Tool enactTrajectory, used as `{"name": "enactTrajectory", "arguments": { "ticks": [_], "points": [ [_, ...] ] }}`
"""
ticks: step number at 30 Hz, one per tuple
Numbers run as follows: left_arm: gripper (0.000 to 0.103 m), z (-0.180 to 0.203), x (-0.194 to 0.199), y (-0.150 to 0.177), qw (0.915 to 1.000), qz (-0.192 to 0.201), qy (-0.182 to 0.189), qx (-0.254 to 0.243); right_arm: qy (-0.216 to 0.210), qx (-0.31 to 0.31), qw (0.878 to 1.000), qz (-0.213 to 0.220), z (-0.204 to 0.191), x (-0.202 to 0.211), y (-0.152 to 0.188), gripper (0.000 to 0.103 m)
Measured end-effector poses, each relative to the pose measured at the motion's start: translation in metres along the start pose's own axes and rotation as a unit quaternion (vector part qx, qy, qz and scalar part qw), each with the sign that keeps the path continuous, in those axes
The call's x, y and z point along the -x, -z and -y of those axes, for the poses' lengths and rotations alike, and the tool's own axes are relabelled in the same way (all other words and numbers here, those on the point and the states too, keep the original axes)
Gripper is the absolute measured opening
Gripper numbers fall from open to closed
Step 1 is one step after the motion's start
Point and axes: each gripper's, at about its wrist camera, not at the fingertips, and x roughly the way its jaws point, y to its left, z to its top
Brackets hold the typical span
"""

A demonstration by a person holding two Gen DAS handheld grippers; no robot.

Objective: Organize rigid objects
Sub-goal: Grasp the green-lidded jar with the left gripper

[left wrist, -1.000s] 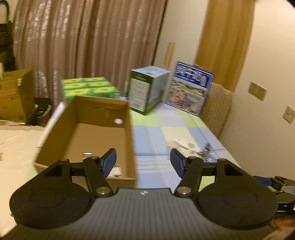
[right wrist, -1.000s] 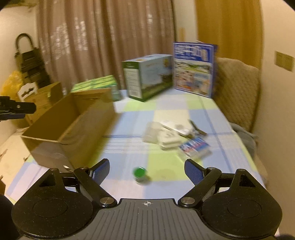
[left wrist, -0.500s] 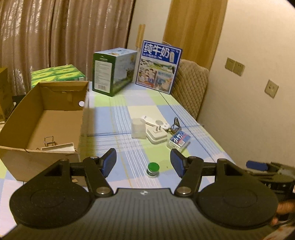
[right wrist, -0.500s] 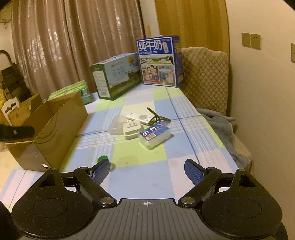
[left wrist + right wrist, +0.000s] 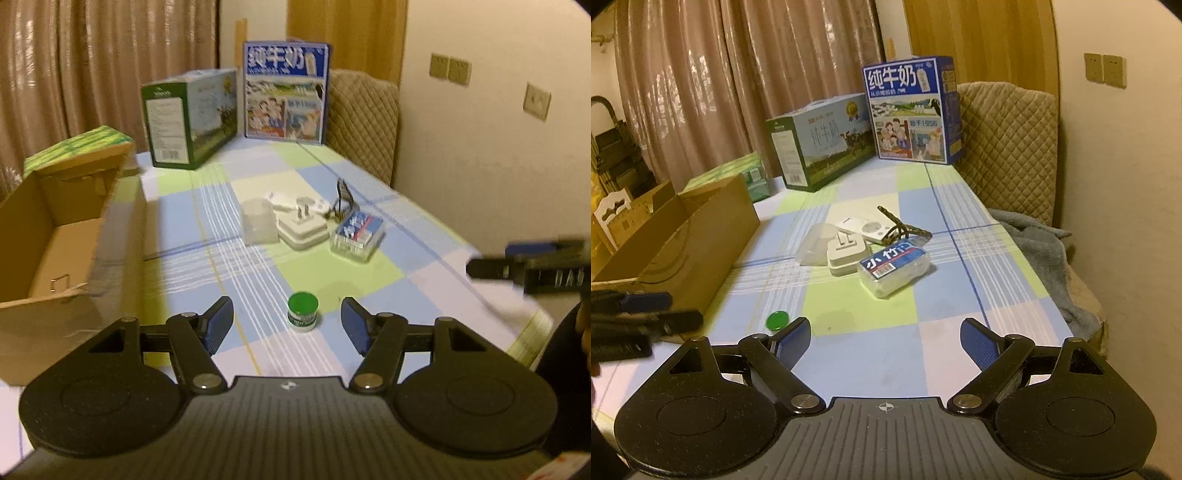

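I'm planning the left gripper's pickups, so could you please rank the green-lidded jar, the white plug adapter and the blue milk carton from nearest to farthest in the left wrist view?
1. Green-lidded jar: just ahead, between the open fingers.
2. White plug adapter: mid-table.
3. Blue milk carton: upright at the table's far end.

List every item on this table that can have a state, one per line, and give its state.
Cardboard box: open-topped, a binder clip inside.
Green-lidded jar: upright, lid on.
White plug adapter: unplugged, prongs up.
Clear labelled box: closed, lying flat.
Green milk carton: standing, closed.
Blue milk carton: standing, closed.
Left gripper: open, empty.
Right gripper: open, empty.
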Motion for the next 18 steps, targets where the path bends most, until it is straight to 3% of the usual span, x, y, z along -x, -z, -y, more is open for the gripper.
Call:
{"name": "enactTrajectory", "arguments": {
  "ticks": [7,12,14,18],
  "points": [
    [0.059,0.009,-0.059,0.019,0.9995,-0.019,0.006,-0.026,-0.043,0.05,0.997,-0.032,0.012,-0.046,-0.015,0.085],
    [0.058,0.019,-0.09,0.022,0.9986,-0.028,-0.002,-0.046,-0.053,0.091,0.994,-0.032,0.022,-0.078,-0.026,0.086],
    [0.047,0.019,-0.1,0.023,0.9983,-0.035,-0.01,-0.045,-0.042,0.089,0.994,-0.036,0.03,-0.092,-0.028,0.086],
    [0.04,0.011,-0.111,0.025,0.9993,-0.034,-0.003,-0.014,-0.04,0.08,0.995,-0.046,0.043,-0.113,-0.027,0.086]
  ]
}}
